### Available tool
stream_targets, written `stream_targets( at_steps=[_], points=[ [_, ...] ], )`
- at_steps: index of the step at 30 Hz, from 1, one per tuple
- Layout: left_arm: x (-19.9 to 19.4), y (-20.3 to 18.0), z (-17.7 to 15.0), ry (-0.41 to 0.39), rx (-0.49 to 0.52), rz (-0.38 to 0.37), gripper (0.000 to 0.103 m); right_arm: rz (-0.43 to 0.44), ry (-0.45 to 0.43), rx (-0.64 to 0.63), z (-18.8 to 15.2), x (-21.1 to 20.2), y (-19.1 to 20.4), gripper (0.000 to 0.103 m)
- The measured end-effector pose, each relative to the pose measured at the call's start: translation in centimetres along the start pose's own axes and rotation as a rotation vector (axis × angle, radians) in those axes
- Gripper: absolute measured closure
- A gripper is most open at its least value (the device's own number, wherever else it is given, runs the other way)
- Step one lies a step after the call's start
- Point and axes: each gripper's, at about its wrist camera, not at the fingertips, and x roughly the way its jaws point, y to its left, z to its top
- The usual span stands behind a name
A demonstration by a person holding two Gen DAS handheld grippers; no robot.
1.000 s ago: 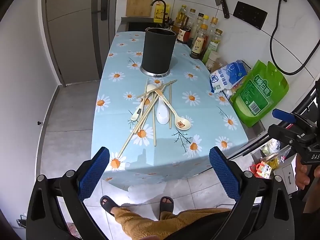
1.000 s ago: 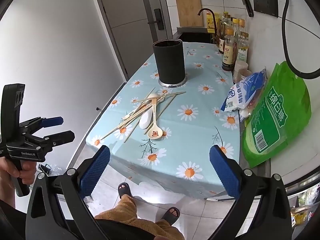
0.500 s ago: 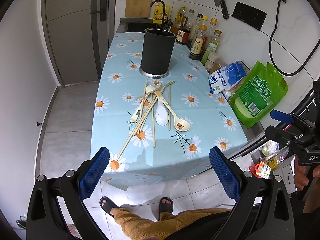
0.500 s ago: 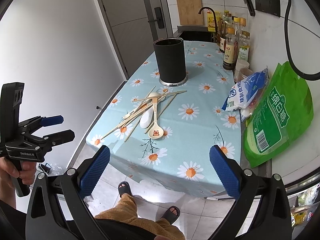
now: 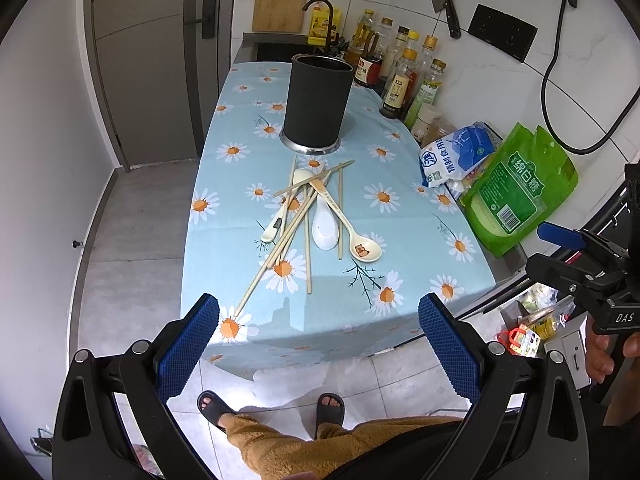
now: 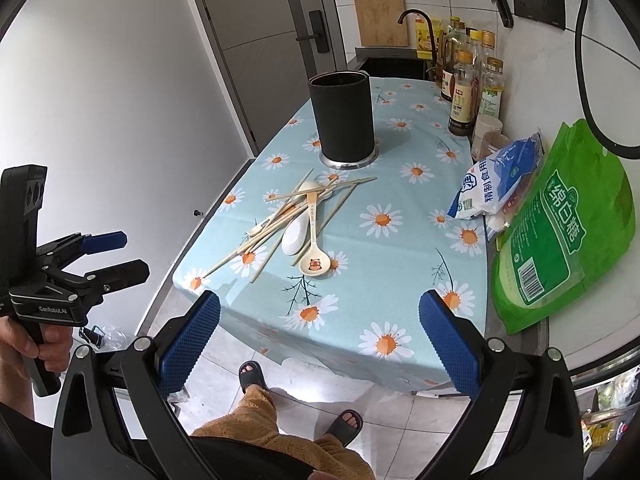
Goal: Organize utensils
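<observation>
A pile of wooden chopsticks (image 5: 294,224) and spoons lies in the middle of the daisy tablecloth (image 5: 400,240): a white spoon (image 5: 325,228), a bear-print spoon (image 5: 362,249) and a cream spoon (image 5: 280,216). Behind them stands a tall black utensil holder (image 5: 318,102) on a metal base. My left gripper (image 5: 318,344) is open, short of the table's near edge. My right gripper (image 6: 318,344) is open too, off the near edge. The pile (image 6: 288,220), bear-print spoon (image 6: 314,265) and holder (image 6: 344,114) also show in the right wrist view.
A green bag (image 5: 520,188) and a blue-white bag (image 5: 456,156) lie along the right edge. Bottles (image 5: 404,76) stand at the back right by the wall. The sink tap (image 5: 320,12) is behind the holder. The person's legs and sandals (image 5: 272,404) are below the grippers.
Both grippers have drifted slightly closer to the table; the utensils and holder have not moved. Both stay open.
</observation>
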Motion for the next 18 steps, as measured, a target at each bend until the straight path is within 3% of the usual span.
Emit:
stream_targets(
  at_steps=[18],
  points=[
    [-0.20, -0.78, -0.08, 0.000, 0.005, 0.013, 0.007, 0.000, 0.019, 0.008, -0.12, 0.09, -0.63, 0.004]
  ],
)
